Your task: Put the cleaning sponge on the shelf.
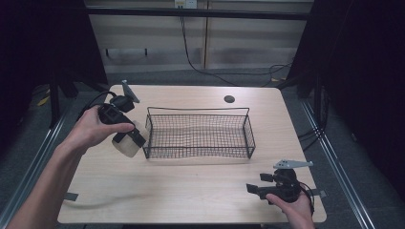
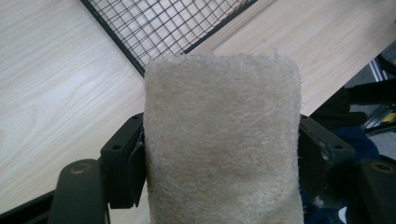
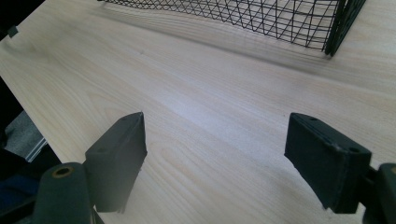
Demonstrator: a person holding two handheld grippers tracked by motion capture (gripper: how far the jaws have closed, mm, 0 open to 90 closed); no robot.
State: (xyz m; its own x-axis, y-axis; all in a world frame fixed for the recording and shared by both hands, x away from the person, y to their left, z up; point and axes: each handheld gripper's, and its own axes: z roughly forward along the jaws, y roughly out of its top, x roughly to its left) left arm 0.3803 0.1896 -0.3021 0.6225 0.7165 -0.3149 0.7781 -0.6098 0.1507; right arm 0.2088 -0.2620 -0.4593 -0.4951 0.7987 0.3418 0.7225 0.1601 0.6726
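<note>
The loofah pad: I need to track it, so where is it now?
In the high view the loofah pad sits clamped in the left gripper, just left of the wire basket.

The place looks like a lab or test room set up for recording. A pale wood-grain surface (image 1: pixel 191 191) stands alone on grey carpet (image 1: pixel 239 78), flanked by dark curtains (image 1: pixel 367 71) and metal floor rails (image 1: pixel 334 143). Loose cables (image 1: pixel 200 67) trail across the floor below plain beige wall panels (image 1: pixel 157 33).
</note>
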